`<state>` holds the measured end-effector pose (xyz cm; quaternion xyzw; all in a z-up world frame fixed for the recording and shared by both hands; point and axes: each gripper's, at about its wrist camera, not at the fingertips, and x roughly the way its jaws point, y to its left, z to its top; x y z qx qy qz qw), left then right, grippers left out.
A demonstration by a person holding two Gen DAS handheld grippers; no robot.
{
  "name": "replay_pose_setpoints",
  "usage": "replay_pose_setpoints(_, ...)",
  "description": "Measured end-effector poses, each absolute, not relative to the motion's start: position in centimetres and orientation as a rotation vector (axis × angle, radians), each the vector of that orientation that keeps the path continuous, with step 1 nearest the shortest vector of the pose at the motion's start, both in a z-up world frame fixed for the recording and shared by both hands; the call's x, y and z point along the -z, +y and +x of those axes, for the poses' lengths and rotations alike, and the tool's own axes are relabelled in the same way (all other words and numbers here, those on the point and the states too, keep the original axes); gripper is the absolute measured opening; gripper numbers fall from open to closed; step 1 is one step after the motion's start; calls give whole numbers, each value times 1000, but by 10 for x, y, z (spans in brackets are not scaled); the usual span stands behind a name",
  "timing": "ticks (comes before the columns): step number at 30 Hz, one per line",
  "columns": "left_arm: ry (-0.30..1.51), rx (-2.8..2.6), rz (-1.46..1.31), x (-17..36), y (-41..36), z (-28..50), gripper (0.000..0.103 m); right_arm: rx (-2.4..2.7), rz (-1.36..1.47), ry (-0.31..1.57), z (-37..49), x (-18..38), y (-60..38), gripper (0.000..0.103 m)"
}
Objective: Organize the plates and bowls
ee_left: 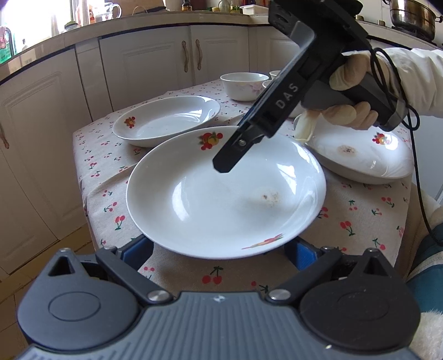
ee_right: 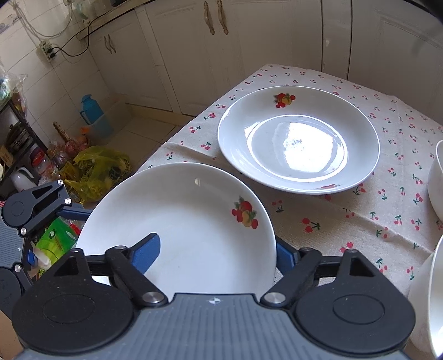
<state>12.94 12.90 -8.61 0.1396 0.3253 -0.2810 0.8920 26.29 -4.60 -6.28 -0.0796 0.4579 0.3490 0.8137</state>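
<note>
White plate [ee_left: 221,193] (fruit decal, brown smudge) sits between both wide claws, seemingly unpinched.

Cherry cloth [ee_left: 360,221], cabinets [ee_left: 155,63], yellow bag [ee_right: 97,169]

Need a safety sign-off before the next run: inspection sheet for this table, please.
Surface: table under a cherry-print cloth.
Job's things: three fruit-print plates. The near plate and the right plate have brown marks, and the far plate looks clean. A bowl stands at the back with more dishes behind it.
Clutter: nothing seen on the table. A yellow bag and a blue jug are on the floor.
Grippers: right gripper is open, straddling the near plate's rim. Left gripper has its tips hidden under that plate.
Cables: black cable hangs from the right handle. Power strip is on the wall.
Surroundings: kitchen cabinets and a steel pot.
</note>
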Motion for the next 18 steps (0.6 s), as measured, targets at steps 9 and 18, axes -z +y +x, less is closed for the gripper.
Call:
replay_pose_setpoints(9, 686, 487, 216, 64, 137, 104, 101, -724, -207, 824, 227, 25, -69, 103)
replay_pose_setpoints(18, 696, 482, 225, 48, 108, 73, 102, -699, -241, 672, 163, 3, -112, 103)
